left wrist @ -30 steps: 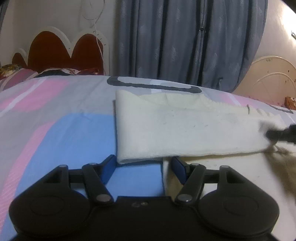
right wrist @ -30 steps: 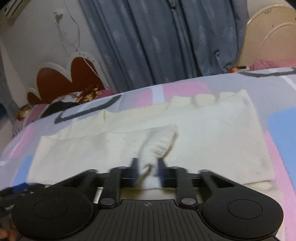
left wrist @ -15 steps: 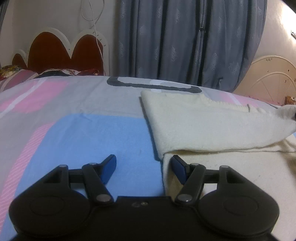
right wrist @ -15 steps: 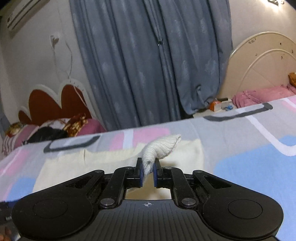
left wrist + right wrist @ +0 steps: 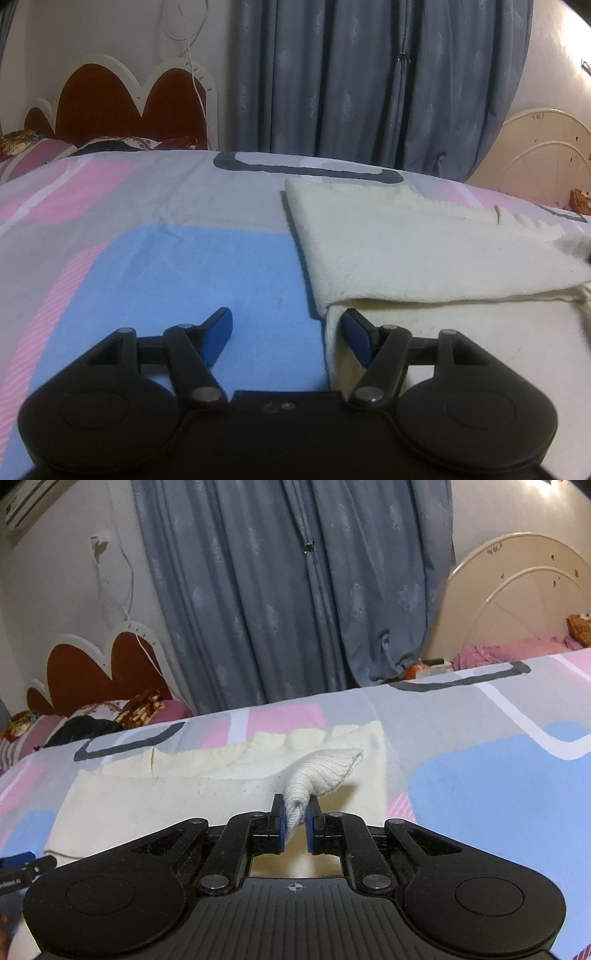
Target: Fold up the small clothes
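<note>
On the bed, seen from the left wrist, the left hand-held gripper sits low over the patterned bedsheet with its jaws wide apart and nothing between them. Its right fingertip rests at the near left corner of the cream knitted garment, touching or just beside the lower layer; its other fingertip is over bare blue sheet. A folded-over panel lies flat on top, its crease running away from this hand-held gripper toward grey curtains.

From the right wrist, the right hand-held gripper is closed tight on a bunched end of the garment, probably a sleeve cuff, raised a little above the flat body. The rest is spread on the sheet ahead and to the left, the left hand-held gripper's tip just showing at the lower left edge.

Judging by this, the sleeve fold is in hand: the next move calls for carrying the cuff across the body, laying it flat and letting go, while the left side pins the corner so the lower layer does not drag
</note>
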Available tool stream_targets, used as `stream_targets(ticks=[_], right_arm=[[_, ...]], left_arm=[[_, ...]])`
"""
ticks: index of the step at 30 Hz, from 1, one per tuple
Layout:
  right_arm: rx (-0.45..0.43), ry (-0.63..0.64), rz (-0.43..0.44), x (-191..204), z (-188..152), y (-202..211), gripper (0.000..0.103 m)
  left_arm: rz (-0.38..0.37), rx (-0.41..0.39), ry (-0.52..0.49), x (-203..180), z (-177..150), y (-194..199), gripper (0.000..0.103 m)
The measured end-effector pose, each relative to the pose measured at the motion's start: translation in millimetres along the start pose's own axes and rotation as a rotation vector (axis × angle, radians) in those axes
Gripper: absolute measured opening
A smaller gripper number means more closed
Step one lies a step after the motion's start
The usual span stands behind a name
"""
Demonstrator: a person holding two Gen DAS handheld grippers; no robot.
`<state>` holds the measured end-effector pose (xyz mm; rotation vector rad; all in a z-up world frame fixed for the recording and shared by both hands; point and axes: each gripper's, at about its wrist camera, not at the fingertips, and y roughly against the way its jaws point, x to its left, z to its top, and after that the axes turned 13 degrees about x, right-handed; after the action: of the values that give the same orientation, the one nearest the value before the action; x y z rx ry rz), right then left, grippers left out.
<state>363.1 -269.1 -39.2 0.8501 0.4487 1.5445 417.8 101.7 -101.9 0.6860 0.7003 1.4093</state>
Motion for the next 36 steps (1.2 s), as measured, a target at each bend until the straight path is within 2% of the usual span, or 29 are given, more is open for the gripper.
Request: stream_targets(ticks=[2,3,4,6,8,11,13,14,16,17,18,19,20,22,24,27,29,32,34,36], right_arm=[[0.047,-0.005,-0.038,-6,-2,-14,0.01],[0.072,-0.019,-0.082,-10,-3,-18,0.02],[0.062,-0.05,-0.14,-16,-6,-16,0.031],[-0.015,-0.103,-0.154,-29,-10,2,0.031],[-0.06,-0.119,-0.118,-32,-10,14,0.031],[-0.04,-0.033,-0.043,-7,-7,7,0.031],[0.004,0.043,-0.001,14,-7,-5,0.031],[0.026,0.075,-0.006,18,-10,-10,0.031],[0.093,0.08,-0.101,11,-14,-24,0.03],[0.086,0.049,-0.079,-1,-15,-22,0.026],[0.077,0.017,-0.088,-10,-11,-17,0.015],[0.056,0.011,-0.118,-11,-7,-13,0.014],[0.018,0.005,-0.108,-10,0,-9,0.014],[-0.002,-0.01,-0.009,3,15,-15,0.014],[0.019,0.018,0.073,25,30,-34,0.014],[0.054,0.125,0.13,62,42,-67,0.014],[0.096,0.172,0.157,77,43,-90,0.015],[0.069,0.233,0.13,73,35,-103,0.014],[0.052,0.165,0.099,55,38,-100,0.014],[0.065,0.137,0.106,51,35,-95,0.014]], left_arm=[[-0.003,0.014,-0.006,1,2,3,0.065],[0.002,0.011,-0.007,2,4,10,0.061],[0.018,-0.022,-0.01,2,4,20,0.061],[0.024,-0.107,-0.045,-2,8,41,0.061],[-0.023,-0.124,-0.087,-16,20,44,0.062],[-0.098,-0.066,-0.152,-47,35,22,0.063],[-0.106,-0.035,-0.182,-59,35,3,0.063],[-0.082,0.012,-0.202,-62,33,-10,0.065],[-0.085,0.016,-0.205,-55,29,-13,0.065],[-0.073,0.017,-0.2,-51,32,-7,0.065],[-0.059,-0.002,-0.201,-50,36,-2,0.064],[-0.053,-0.029,-0.205,-53,42,3,0.064],[-0.058,-0.041,-0.21,-58,49,3,0.064],[-0.086,-0.061,-0.227,-76,67,-4,0.068],[-0.094,-0.044,-0.241,-90,84,-21,0.071],[-0.073,-0.023,-0.216,-93,97,-51,0.071],[-0.045,0.013,-0.166,-79,97,-69,0.073],[-0.097,0.006,-0.036,-38,95,-75,0.073],[-0.1,-0.012,-0.049,-32,91,-71,0.072],[-0.02,-0.042,-0.103,-46,88,-59,0.071]])
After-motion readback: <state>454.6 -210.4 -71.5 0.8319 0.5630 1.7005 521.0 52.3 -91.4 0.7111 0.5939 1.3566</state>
